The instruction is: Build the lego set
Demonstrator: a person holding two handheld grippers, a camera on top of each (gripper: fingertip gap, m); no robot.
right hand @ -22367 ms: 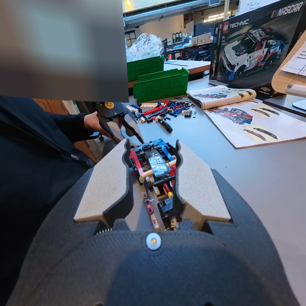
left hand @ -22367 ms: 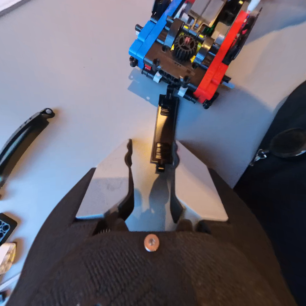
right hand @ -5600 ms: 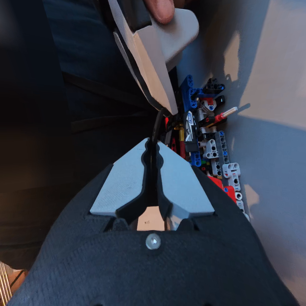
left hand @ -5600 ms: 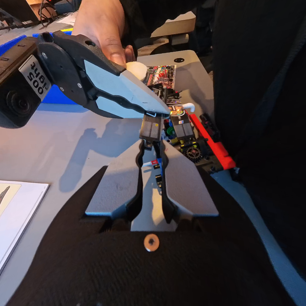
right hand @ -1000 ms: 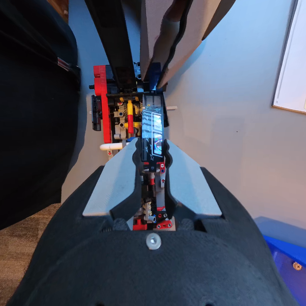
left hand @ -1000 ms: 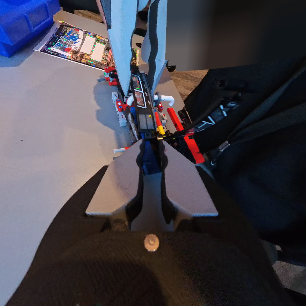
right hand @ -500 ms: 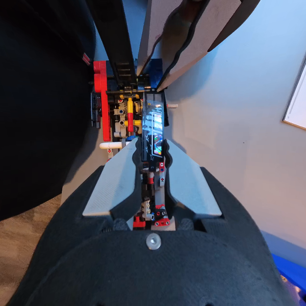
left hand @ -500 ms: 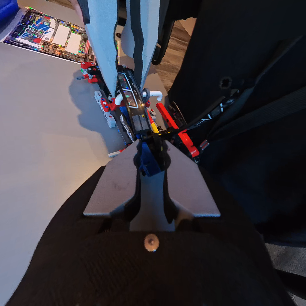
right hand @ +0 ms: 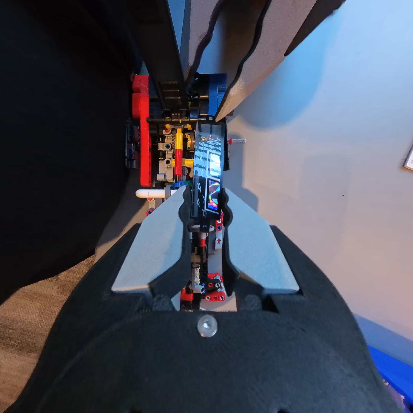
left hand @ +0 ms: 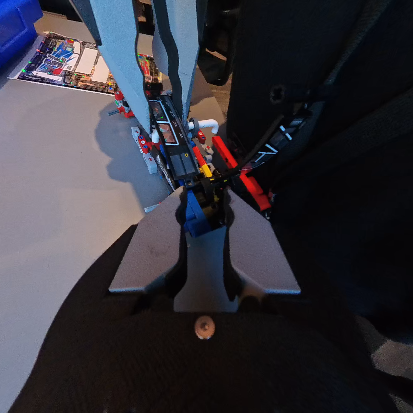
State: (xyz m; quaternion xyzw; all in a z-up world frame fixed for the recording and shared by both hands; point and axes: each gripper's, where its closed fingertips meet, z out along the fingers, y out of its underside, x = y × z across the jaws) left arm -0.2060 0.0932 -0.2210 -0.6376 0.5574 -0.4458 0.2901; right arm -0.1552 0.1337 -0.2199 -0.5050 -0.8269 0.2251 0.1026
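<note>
- In the left wrist view, the left gripper (left hand: 204, 196) is seen at the middle of the frame. Its two fingers are closed on the blue end (left hand: 196, 220) of the lego car (left hand: 201, 161).
- The car is set on the grey table (left hand: 55, 178), at the middle of the frame, close to the table's right edge.
- A long black panel (left hand: 173, 145) with shiny stickers is laid along the top of the car. A red beam (left hand: 237, 165) is seen on the car's right side.
- Farther up, the right gripper (left hand: 165, 116) is seen coming down from the top. The far end of the black panel is held between its fingers.
- A sticker sheet (left hand: 67, 64) is laid at the upper left, with a blue bin (left hand: 15, 29) in the corner.
- In the right wrist view, the right gripper (right hand: 204, 199) is closed on the near end of the panel (right hand: 207, 174). The left gripper (right hand: 201, 107) is seen at the top, pinching the blue end (right hand: 215, 93).
</note>
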